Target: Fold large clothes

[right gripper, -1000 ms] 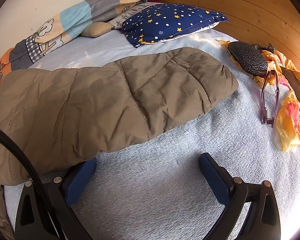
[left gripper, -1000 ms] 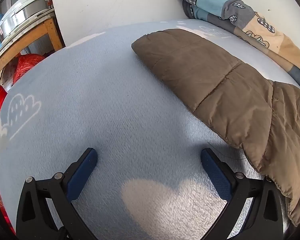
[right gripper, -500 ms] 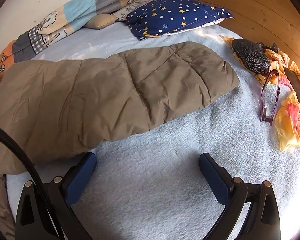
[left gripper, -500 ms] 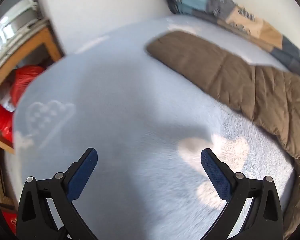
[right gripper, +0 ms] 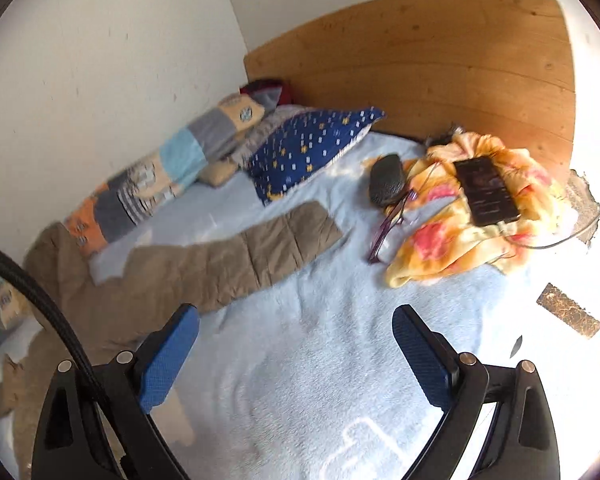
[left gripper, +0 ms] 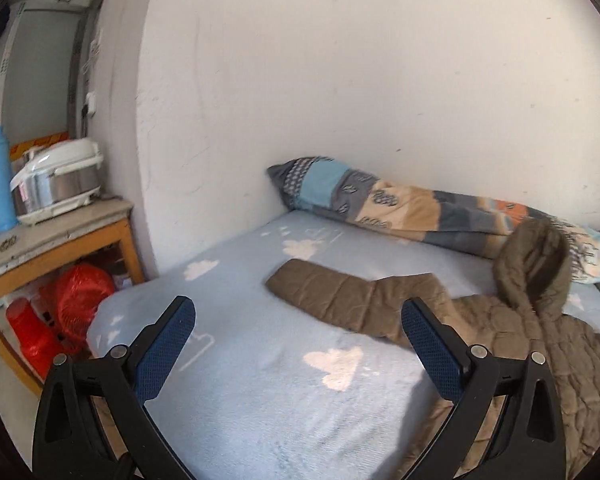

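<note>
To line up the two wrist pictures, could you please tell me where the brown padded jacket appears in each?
Left wrist: brown padded jacket at right, one sleeve reaching toward the centre.
Right wrist: it lies at left, one sleeve stretching to mid-frame.
Shared landmark: the patchwork bolster pillow along the wall.

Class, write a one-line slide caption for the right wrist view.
Open right gripper hovers above a blue blanket; a brown puffer jacket lies sleeve outstretched, unfolded.
</note>
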`<state>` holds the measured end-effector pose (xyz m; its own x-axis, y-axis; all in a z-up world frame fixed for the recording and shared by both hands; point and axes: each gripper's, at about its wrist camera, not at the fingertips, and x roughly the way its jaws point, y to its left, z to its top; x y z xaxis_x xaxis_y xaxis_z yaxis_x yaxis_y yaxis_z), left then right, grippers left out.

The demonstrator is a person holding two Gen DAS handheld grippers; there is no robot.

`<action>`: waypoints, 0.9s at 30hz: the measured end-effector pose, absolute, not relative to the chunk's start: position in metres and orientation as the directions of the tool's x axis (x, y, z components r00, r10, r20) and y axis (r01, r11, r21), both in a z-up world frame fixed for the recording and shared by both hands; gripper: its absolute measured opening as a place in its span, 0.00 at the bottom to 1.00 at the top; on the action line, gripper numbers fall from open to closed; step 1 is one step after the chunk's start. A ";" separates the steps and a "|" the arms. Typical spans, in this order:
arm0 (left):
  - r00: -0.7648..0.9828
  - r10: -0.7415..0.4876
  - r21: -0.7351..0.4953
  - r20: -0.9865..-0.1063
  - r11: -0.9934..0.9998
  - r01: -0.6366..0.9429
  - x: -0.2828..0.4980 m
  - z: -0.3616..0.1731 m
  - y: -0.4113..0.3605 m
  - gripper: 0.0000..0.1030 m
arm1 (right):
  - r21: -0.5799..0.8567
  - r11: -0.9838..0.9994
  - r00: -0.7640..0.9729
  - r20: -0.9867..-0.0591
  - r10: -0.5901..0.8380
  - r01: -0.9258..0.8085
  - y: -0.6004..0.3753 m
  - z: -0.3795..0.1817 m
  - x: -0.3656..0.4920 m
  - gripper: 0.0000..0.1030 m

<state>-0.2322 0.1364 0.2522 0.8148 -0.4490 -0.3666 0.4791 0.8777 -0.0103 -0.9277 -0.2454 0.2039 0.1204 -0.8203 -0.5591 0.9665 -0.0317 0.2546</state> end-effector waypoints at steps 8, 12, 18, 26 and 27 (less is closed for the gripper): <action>0.550 -0.784 -0.008 -0.288 0.576 0.817 -0.385 0.334 0.101 1.00 | 0.425 0.129 0.249 -0.242 -0.938 0.896 -0.139 0.337 -0.956 0.97; 0.392 -0.872 -0.044 -0.294 0.422 0.906 -0.434 0.349 0.094 1.00 | 0.460 0.265 0.352 -0.112 -0.929 0.848 -0.095 0.383 -0.934 1.00; 0.256 -0.900 -0.107 -0.352 0.310 0.945 -0.475 0.319 0.066 1.00 | 0.410 0.366 0.477 -0.210 -0.854 0.836 -0.079 0.366 -0.836 1.00; 0.351 -0.833 -0.046 -0.427 0.407 0.912 -0.467 0.239 0.017 1.00 | 0.100 0.309 0.317 -0.488 -0.813 0.946 -0.123 0.258 -0.724 1.00; 0.363 -0.824 -0.032 -0.436 0.417 0.908 -0.463 0.234 0.012 1.00 | 0.074 0.299 0.295 -0.498 -0.815 0.951 -0.130 0.249 -0.720 1.00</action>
